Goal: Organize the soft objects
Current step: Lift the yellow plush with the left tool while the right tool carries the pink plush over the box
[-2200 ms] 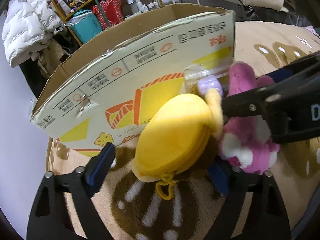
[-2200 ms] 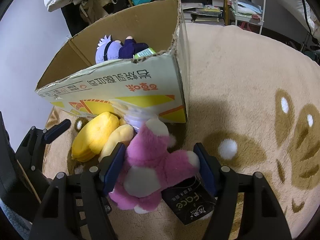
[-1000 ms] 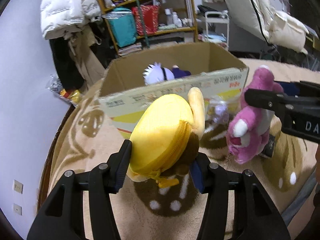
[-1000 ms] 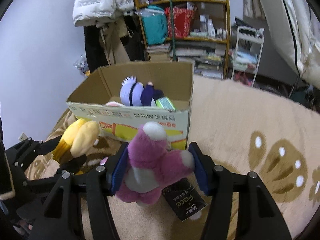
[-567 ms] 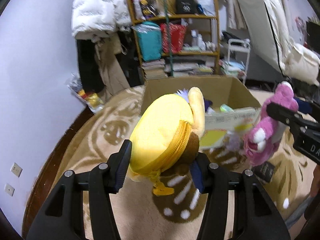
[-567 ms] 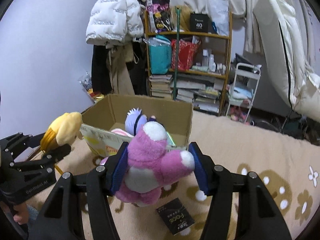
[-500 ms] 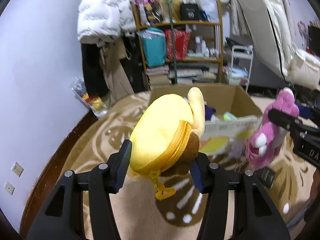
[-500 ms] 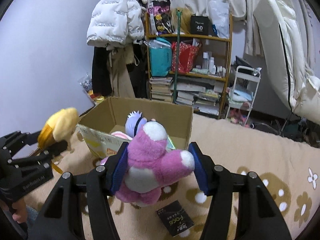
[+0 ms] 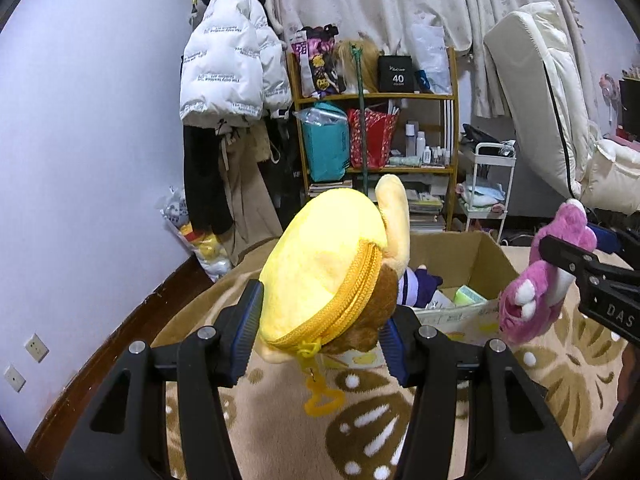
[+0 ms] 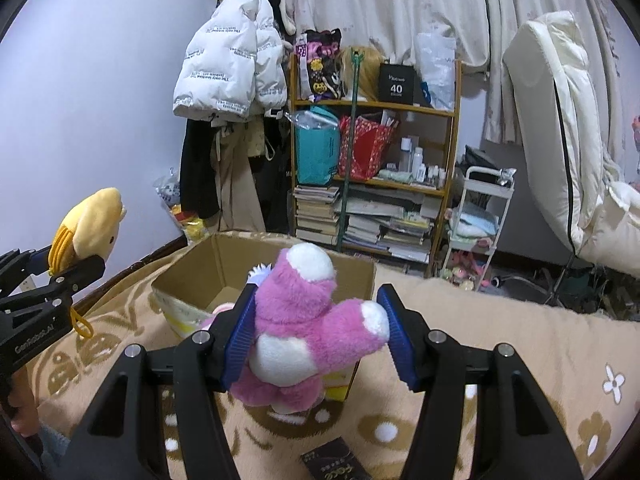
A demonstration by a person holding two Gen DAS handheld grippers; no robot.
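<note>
My left gripper [image 9: 322, 332] is shut on a yellow plush pouch [image 9: 324, 272] with a zipper and a brown underside, held up in the air. My right gripper [image 10: 316, 340] is shut on a pink plush toy [image 10: 304, 320] with white paws, also lifted. Beyond both stands an open cardboard box [image 10: 216, 264] on the beige rug; a purple-and-white doll [image 9: 416, 284] and a green packet [image 9: 470, 296] lie inside. In the left wrist view the pink plush toy [image 9: 536, 300] hangs at the right. In the right wrist view the yellow plush pouch [image 10: 90, 224] shows at the left.
A black booklet [image 10: 340, 464] lies on the rug [image 10: 500, 340] near the front. A wooden shelf [image 10: 372, 152] with bags and books, a hanging white jacket [image 10: 228, 64] and a small white cart [image 10: 480, 216] stand behind the box. A folded mattress [image 10: 560, 128] leans at the right.
Both grippers have risen with their toys and tilted up, so the box now sits lower and farther in view and more of the shelf and wall shows.
</note>
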